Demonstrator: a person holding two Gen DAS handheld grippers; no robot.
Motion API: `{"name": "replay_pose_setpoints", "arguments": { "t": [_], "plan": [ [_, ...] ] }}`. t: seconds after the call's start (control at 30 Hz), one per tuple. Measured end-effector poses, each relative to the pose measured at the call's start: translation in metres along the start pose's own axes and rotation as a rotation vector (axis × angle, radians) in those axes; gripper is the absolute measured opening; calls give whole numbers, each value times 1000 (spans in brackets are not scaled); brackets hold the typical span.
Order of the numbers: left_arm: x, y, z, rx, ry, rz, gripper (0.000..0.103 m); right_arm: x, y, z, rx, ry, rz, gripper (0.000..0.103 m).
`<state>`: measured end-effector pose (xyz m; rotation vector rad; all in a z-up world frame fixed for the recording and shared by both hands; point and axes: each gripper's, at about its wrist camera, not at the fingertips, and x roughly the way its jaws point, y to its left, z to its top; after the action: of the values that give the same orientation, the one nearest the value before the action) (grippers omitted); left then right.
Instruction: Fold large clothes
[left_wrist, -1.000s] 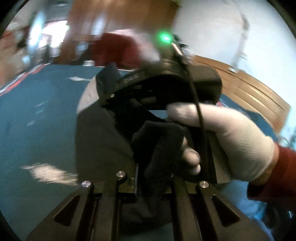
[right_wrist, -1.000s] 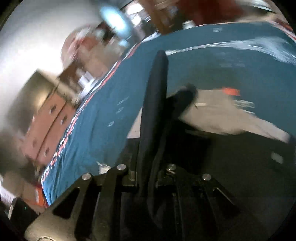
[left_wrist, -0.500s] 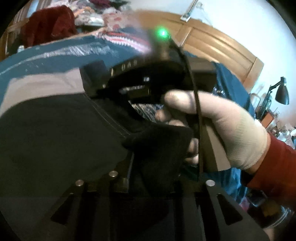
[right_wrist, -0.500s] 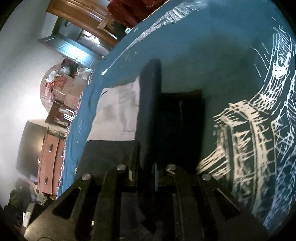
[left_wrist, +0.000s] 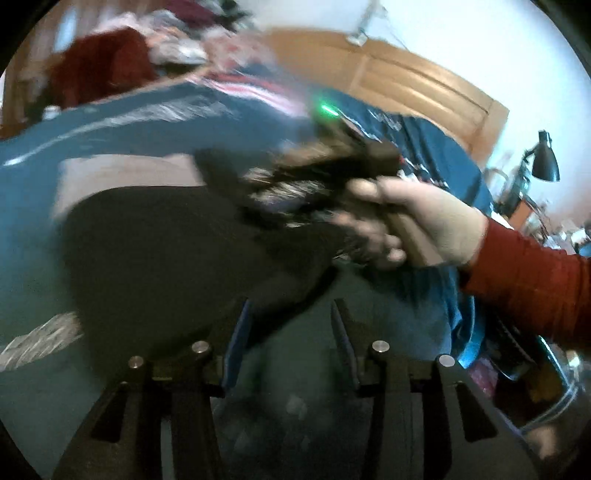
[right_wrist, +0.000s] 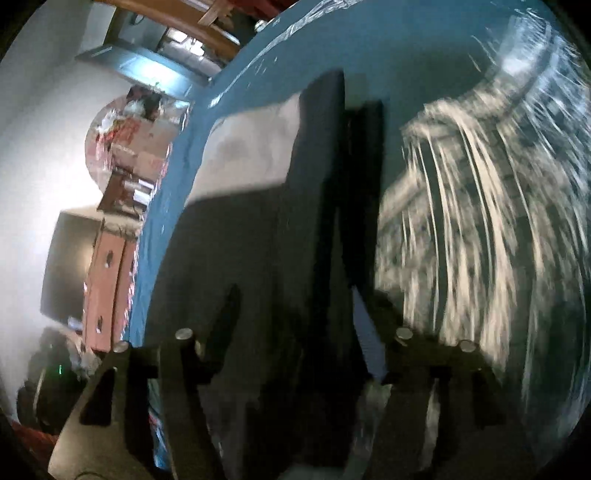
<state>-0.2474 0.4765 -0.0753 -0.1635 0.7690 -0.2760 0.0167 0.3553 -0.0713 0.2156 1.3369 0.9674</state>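
A large dark charcoal fabric garment (left_wrist: 155, 251) with a pale grey panel along one edge is lying spread over a teal bedspread (left_wrist: 122, 125) printed with white sketch-like line drawings, and every place below is being given relative to that bedspread. In the left wrist view, the left gripper (left_wrist: 291, 325) is being held just above the bedspread with its two black, blue-edged fingers (left_wrist: 236, 332) standing apart; a corner flap of the garment is reaching down into the gap between them, but no clamping is being shown, so the tool is being read as spread and not pinching. Further over the bedspread, the right gripper (left_wrist: 295, 184), blurred by motion and carrying a green light, is being gripped by a hand (left_wrist: 417, 221) in a pale glove with a red knitted sleeve (left_wrist: 528, 280) behind it. In the right wrist view, the right gripper (right_wrist: 347, 258) is being shown with its dark fingers (right_wrist: 365, 184) drawn near each other and a fold of the dark garment (right_wrist: 258, 266) running up between them; whether the fold is being clamped cannot be told because of blur. Beyond the bedspread's far edge, a curved wooden headboard (left_wrist: 417, 85) and a black desk lamp (left_wrist: 543, 158) are being seen against a white wall.
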Motion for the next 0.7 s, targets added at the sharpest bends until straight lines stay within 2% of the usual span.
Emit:
{"name": "replay_pose_setpoints", "arguments": {
  "t": [0.07, 0.17, 0.3, 0.33, 0.37, 0.4, 0.43, 0.53, 0.6, 0.63, 0.7],
  "plan": [
    [-18, 18, -18, -48, -5, 82, 45, -9, 5, -14, -19, -7, -40, 65],
    [-24, 58, -42, -145, 18, 181, 45, -15, 11, -32, -25, -20, -43, 69],
    [-6, 73, -43, -181, 23, 177, 45, -2, 11, -44, 17, -19, -24, 69],
    [0, 75, -40, -183, 18, 176, 44, -1, 13, -44, 18, -27, -32, 64],
    [3, 78, -37, -187, 12, 167, 44, -1, 16, -44, 5, -37, -37, 43],
    [9, 80, -31, -188, 4, 168, 44, -5, 19, -44, -16, -54, -51, 29],
    [13, 82, -26, -178, -4, 187, 44, -8, 24, -40, -36, -72, -67, 20],
    [23, 90, -13, -165, -2, 197, 43, -12, 26, -31, -75, -102, -87, 15],
    [41, 96, -22, -123, 122, 233, 41, -2, 4, -33, -42, -71, -88, 14],
    [53, 99, -33, -115, 189, 224, 39, 3, -5, -36, -21, -62, -75, 14],
    [45, 102, -46, -139, 176, 186, 38, 9, -20, -45, -6, -63, -46, 13]
  ]
}}
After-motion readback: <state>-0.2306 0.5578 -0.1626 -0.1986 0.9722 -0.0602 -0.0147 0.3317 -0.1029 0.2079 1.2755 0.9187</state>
